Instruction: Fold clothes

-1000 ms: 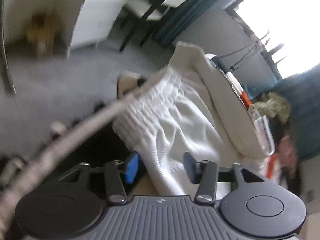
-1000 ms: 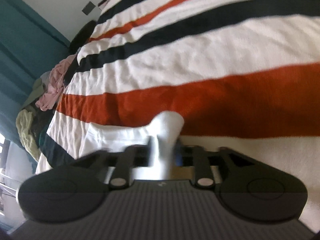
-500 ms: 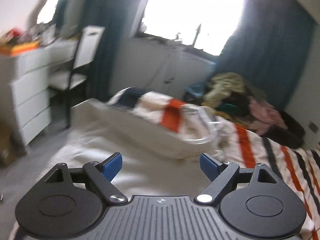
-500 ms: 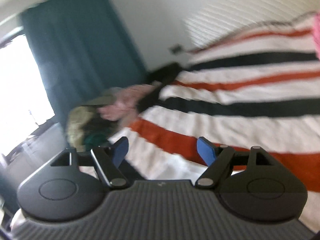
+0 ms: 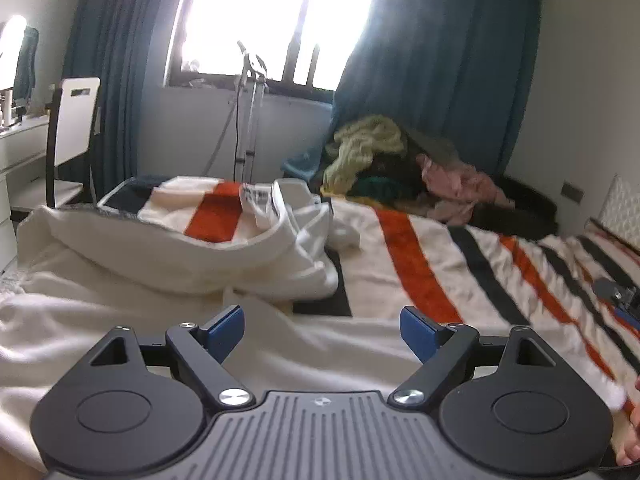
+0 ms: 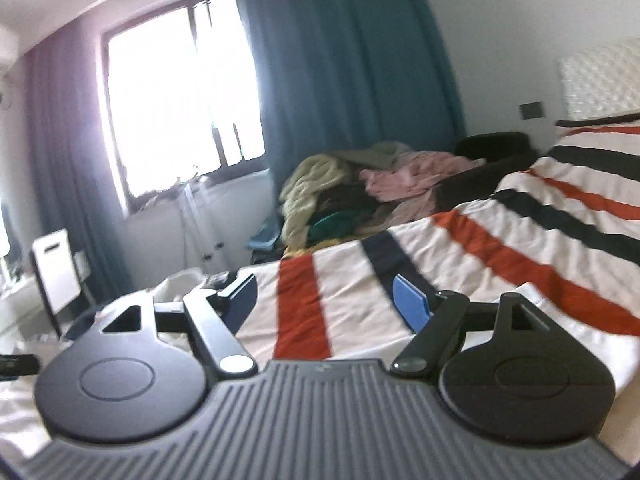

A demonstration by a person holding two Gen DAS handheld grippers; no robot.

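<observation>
Left fingers (image 5: pixel 322 330): standing wide apart over the bed, gripping nothing; jaws have just been opening.
Cream garment (image 5: pixel 120 320): lying spread on the bed below the left fingers, soft and light, likely draping and slipping; a hem or corner is looking like the best hold.
Striped blanket (image 5: pixel 420 264): offering open room rightward.
Unfolded clothes pile (image 6: pixel 340 188): sitting at the bed's far edge.
Right fingers (image 6: pixel 328 300): gaping too, empty, jaws freshly opened.

No words or numbers are legible from here; the tag (image 5: pixel 256 194) on the white bundle is only a blur.
</observation>
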